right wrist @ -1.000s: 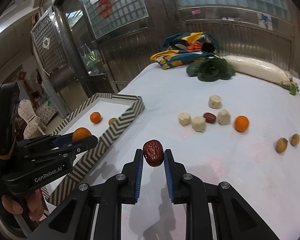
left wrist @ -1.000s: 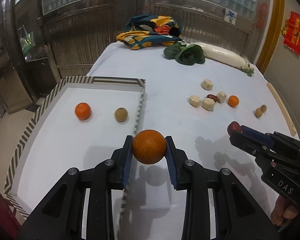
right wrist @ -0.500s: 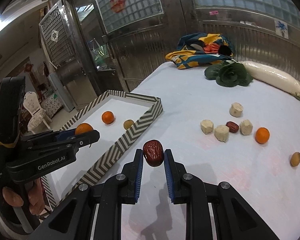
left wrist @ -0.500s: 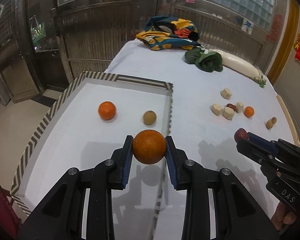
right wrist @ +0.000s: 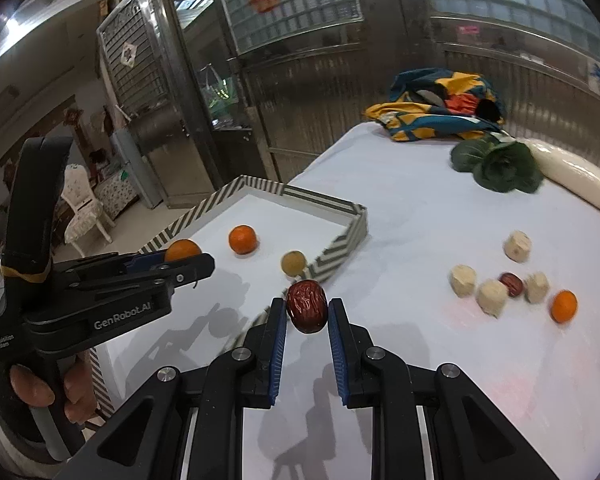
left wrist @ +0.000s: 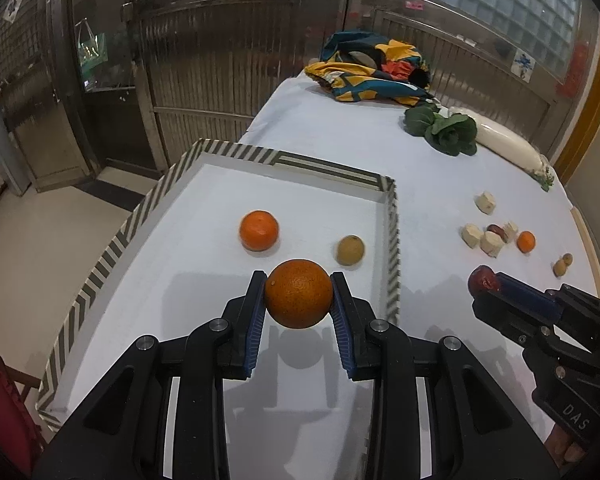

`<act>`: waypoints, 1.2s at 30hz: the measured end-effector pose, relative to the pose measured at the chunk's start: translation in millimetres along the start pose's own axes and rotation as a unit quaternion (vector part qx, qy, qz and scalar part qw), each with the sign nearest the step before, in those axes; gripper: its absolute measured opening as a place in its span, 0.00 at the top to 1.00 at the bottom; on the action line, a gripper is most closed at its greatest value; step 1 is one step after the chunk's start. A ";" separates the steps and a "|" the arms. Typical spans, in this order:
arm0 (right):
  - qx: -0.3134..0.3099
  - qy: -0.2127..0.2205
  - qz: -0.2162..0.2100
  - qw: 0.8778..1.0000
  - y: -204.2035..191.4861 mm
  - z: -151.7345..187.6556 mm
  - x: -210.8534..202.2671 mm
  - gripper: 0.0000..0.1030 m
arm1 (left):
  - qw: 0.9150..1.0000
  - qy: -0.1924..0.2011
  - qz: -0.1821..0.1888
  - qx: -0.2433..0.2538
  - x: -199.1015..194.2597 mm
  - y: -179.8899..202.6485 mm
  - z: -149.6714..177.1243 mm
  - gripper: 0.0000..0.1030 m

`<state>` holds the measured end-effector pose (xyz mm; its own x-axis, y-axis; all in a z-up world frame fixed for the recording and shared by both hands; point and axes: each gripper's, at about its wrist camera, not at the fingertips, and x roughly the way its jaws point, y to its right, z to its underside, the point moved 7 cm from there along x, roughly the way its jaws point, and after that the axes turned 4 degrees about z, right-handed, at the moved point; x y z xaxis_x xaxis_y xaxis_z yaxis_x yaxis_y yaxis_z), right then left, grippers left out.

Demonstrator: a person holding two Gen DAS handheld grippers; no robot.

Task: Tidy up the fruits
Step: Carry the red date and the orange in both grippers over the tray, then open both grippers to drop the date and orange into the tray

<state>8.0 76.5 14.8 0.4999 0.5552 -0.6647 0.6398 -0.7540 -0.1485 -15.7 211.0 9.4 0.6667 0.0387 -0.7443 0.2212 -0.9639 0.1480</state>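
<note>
Left wrist view: the left hand-held gripper point(left wrist: 299, 294) is closed tight on a big orange point(left wrist: 299, 293) and holds it in the air over the near part of the striped tray point(left wrist: 332, 168). Two fruits already lie in the tray: one small orange point(left wrist: 259, 230) and one little brown fruit point(left wrist: 350, 250), near each other but not touching. The right hand-held gripper point(right wrist: 307, 312) is pinched shut on one red date point(right wrist: 307, 307), above the tray's near corner. So I think the job is about half done: two fruits are in, and two more are being carried and not yet put down. Out on the white surface point(right wrist: 400, 208) four fruits wait: one small orange point(right wrist: 563, 306), one red date point(right wrist: 511, 283) and, in the left view, two brown fruits point(left wrist: 563, 264) side by side. Four pale chunks point(right wrist: 491, 297) lie round that date. Farther back are one leafy green point(right wrist: 500, 166), one long white radish point(right wrist: 576, 182) and one bright cloth point(right wrist: 436, 106).
</note>
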 end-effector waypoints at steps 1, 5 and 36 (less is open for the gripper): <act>-0.002 -0.001 -0.002 1.000 -2.7 -1.2 2.3 0.80 | 1.000 -0.001 0.000 -0.002 0.5 -2.5 -0.8 0.70; -0.015 -0.008 -0.010 1.000 -15.4 -7.9 14.2 0.80 | 1.000 -0.014 0.011 -0.019 5.7 -15.8 -3.1 0.70; -0.091 -0.100 -0.016 0.991 -63.4 -12.3 118.2 0.80 | 0.996 -0.060 -0.010 -0.060 44.5 -54.5 0.6 0.70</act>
<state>33.7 194.2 -45.4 0.3635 0.4830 -0.7966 0.7575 -0.6509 -0.0490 1.4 265.1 -32.2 0.5737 0.0185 -0.8189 0.3211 -0.9248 0.2040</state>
